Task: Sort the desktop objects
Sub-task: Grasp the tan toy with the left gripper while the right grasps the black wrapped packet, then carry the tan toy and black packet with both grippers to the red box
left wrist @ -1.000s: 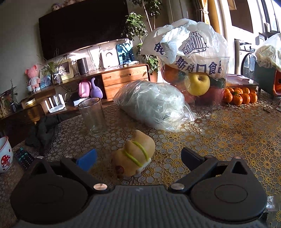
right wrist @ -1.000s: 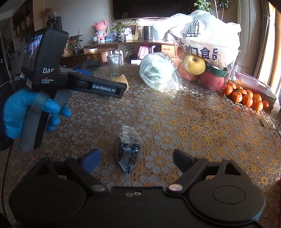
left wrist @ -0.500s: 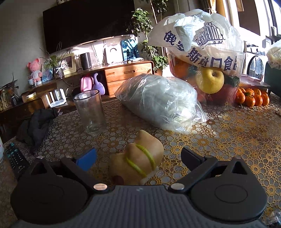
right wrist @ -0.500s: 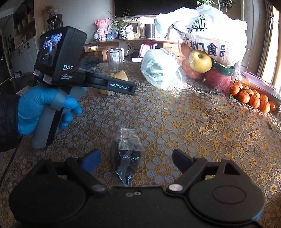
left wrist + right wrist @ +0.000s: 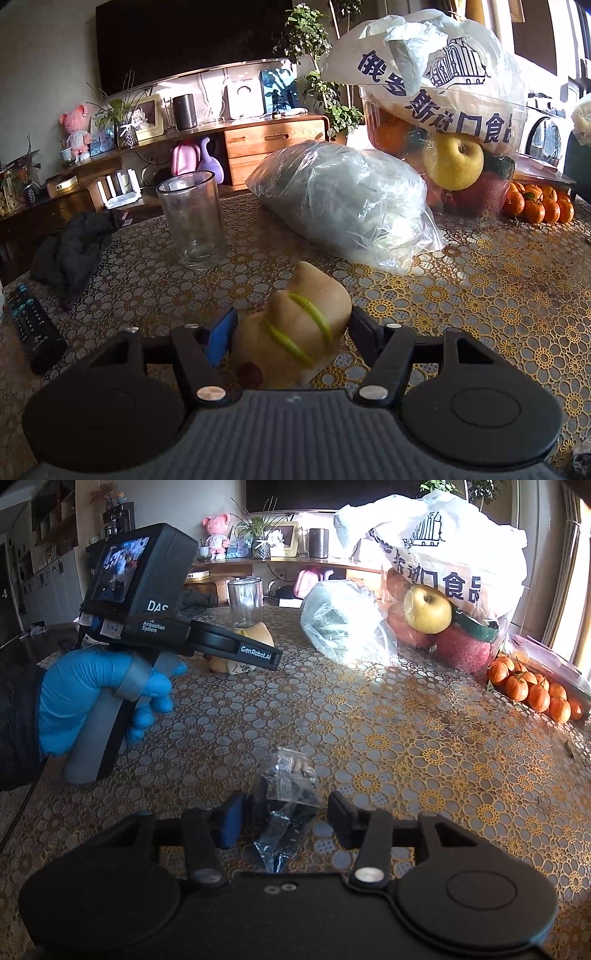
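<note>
A tan toy figure with two yellow-green stripes (image 5: 299,328) lies on the lace-patterned table (image 5: 480,295). My left gripper (image 5: 291,328) has its jaws closed in on the toy's two sides; the toy also shows in the right wrist view (image 5: 255,642) behind the left gripper's body (image 5: 162,627). A small clear plastic bag with dark parts (image 5: 288,794) lies on the table between the jaws of my right gripper (image 5: 286,819), which have narrowed around it with small gaps on both sides.
An empty drinking glass (image 5: 194,218) stands beyond the toy. A clear bag of greens (image 5: 343,199), a white bag of fruit (image 5: 443,110) and several tangerines (image 5: 539,205) sit at the back right. A black remote (image 5: 31,325) and dark cloth (image 5: 70,247) lie left.
Both grippers moved forward over their objects and their jaws narrowed. The toy now sits between the left jaws, the plastic bag between the right jaws.
</note>
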Demonstrator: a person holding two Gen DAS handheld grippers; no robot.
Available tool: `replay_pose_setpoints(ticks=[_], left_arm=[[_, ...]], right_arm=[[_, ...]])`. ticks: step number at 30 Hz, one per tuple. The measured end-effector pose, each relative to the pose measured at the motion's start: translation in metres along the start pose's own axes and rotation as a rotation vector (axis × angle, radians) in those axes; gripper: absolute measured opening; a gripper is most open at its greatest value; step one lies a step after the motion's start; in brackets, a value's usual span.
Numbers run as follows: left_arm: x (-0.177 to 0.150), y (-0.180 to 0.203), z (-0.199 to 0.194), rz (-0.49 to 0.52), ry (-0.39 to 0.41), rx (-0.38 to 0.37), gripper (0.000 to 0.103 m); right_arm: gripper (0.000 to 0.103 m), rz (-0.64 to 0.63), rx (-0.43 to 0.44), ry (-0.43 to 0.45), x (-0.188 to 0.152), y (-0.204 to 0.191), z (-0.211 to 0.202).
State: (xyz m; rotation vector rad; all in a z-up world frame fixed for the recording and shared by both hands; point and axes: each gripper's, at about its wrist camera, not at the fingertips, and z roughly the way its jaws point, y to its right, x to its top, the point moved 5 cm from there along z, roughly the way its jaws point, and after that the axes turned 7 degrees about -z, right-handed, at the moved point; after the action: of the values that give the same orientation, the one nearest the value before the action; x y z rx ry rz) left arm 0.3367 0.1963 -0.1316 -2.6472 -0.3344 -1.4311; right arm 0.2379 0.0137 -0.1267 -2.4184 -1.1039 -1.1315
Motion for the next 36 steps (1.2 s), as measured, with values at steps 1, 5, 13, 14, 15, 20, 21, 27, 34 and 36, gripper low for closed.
replay_pose_setpoints(ticks=[1,5,13,14,15,20,21,27,34,36], left_arm=[[0.0,0.0,-0.001,0.007,0.002,-0.001,0.064],[-0.001,0.004,-0.003,0.028,-0.002,-0.008,0.062],[-0.001,0.015,-0.021,0.053,-0.023,-0.008,0.06],[0.0,0.016,-0.025,0.053,-0.023,-0.009,0.06],[0.0,0.018,-0.029,0.053,-0.022,-0.008,0.06],[0.001,0.026,-0.056,0.046,-0.031,-0.011,0.06],[0.001,0.028,-0.063,0.044,-0.035,-0.016,0.06],[-0.002,0.042,-0.103,0.039,-0.05,-0.036,0.06],[-0.018,0.058,-0.144,0.019,-0.079,-0.04,0.06],[-0.023,0.061,-0.154,0.012,-0.09,-0.044,0.06]], right_arm=[[0.041,-0.005,-0.005,0.001,0.0,0.0,-0.001],[0.035,-0.004,-0.009,0.005,0.001,0.001,-0.004],[0.029,0.019,-0.018,0.008,0.002,0.008,-0.017],[0.029,0.021,-0.021,0.008,0.002,0.009,-0.019],[0.029,0.023,-0.024,0.009,0.002,0.01,-0.023],[0.029,0.044,-0.039,0.017,0.0,0.015,-0.043],[0.029,0.048,-0.043,0.018,-0.001,0.016,-0.047],[0.029,0.068,-0.07,0.036,-0.004,0.024,-0.073],[0.029,0.09,-0.084,0.043,-0.012,0.029,-0.1],[0.029,0.097,-0.089,0.042,-0.015,0.03,-0.107]])
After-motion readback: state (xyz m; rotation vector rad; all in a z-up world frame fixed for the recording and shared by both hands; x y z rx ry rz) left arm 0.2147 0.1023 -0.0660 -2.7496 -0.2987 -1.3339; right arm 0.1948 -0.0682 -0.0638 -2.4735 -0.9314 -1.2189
